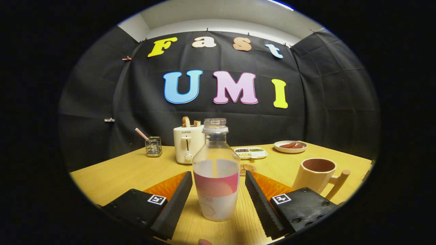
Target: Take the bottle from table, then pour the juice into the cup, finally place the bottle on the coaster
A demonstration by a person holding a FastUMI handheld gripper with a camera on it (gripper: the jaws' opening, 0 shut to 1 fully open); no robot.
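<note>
One clear plastic bottle (216,170) stands upright on the pale wood-grain table (119,173), its long axis vertical and its uncapped, threaded neck pointing straight up; the upper body is smooth and see-through, while a pink-and-white label wraps the lower half, so its contents cannot be made out. It sits between the two fingers of the gripper (218,182), which are spread apart, with a visible gap on each side of the bottle and neither finger pressing on it. The finger (260,200) on the right of the bottle shows a ribbed, saw-toothed inner face. Just beyond the bottle, partly hidden by it, lies one flat round coaster (248,167) with a dark patterned top. Ahead of the right finger and off to that side stands one matte, cream-coloured cup (315,175) with a brownish inside and a straight peg-like handle pointing right. Farther beyond the fingers are one glossy cream toaster (187,144) with two slices of bread poking up, one small wire-mesh holder (154,146) with a striped stick leaning out, one white divided tray (251,152) with grains in its compartments, and one round white plate (290,146) with reddish-brown food.
</note>
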